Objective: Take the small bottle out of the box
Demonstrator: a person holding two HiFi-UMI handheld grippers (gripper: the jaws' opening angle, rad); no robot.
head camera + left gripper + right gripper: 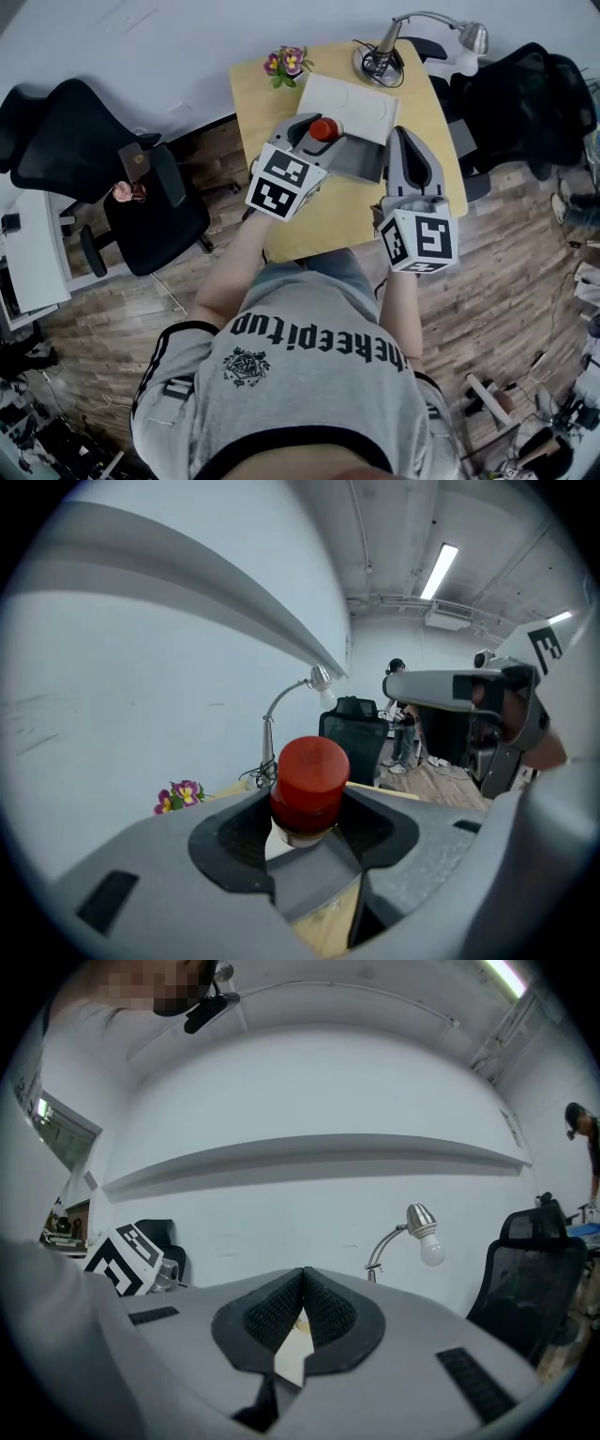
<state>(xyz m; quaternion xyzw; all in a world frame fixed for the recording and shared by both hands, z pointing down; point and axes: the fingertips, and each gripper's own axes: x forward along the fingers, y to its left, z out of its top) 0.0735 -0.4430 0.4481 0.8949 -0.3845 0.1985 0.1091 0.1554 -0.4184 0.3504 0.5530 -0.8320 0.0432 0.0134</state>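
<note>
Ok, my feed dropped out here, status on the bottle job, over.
Left gripper shut on small bottle, red cap up. Right gripper shut, empty, by white box. Bottle at box's near edge, nothing blocking.

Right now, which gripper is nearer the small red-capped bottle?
Left. The left gripper is clamped on the small bottle just under its cap. The right gripper, jaws together, sits off to the bottle's right by the box.

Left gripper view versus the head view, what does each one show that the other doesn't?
Only the left gripper view: a ceiling light, and the left gripper clamped on the small bottle just under its red cap. Only the head view: the box, the person's grey shirt. Both: the small bottle, purple flowers, desk lamp.
</note>
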